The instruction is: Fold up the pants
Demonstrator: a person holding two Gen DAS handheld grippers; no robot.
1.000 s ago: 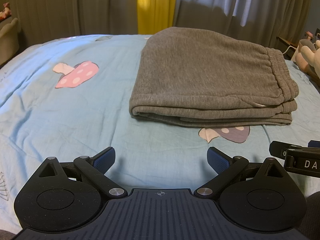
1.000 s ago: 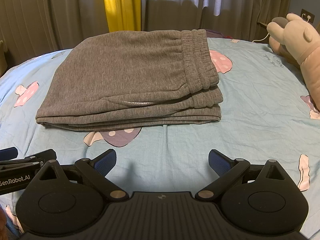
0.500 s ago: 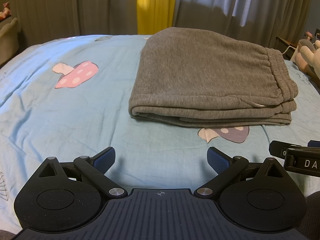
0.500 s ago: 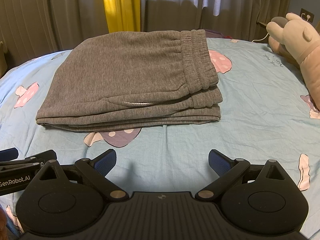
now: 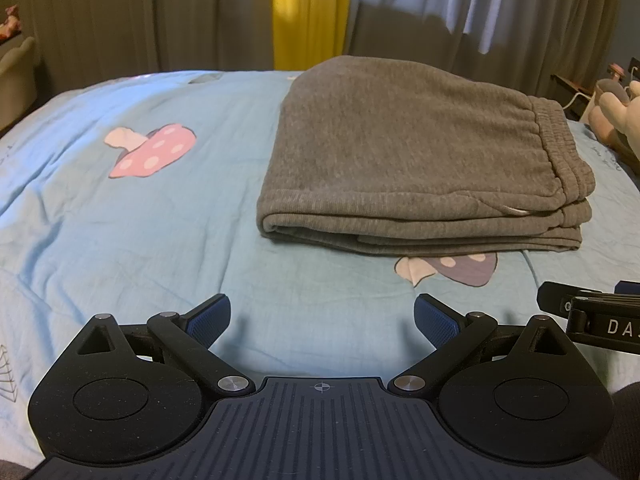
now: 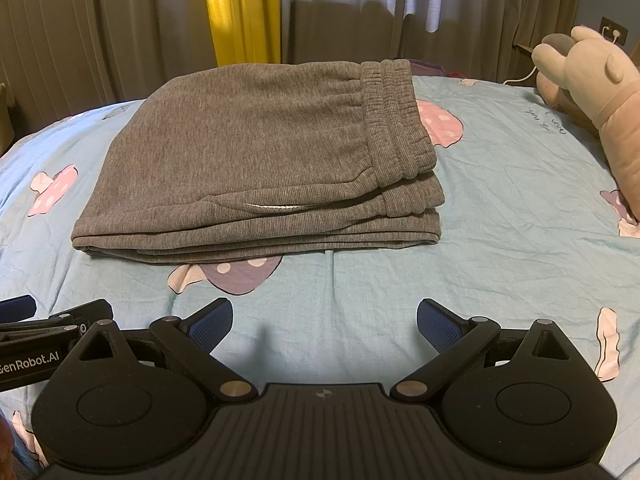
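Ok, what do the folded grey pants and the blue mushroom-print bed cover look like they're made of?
The folded grey pants look like thick matte jersey or fleece knit: fine ribbed texture, gathered elastic waistband, soft rounded fold edges. The light blue mushroom-print bed cover looks like thin woven cotton, matte with fine sharp creases, though the fibre is uncertain.

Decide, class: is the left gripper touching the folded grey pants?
Apart. The left wrist view shows the left gripper with fingers spread and a band of bare blue bedsheet between them and the near edge of the folded pants.

Folded pants point(image 5: 416, 160) — left gripper point(image 5: 322, 318) apart
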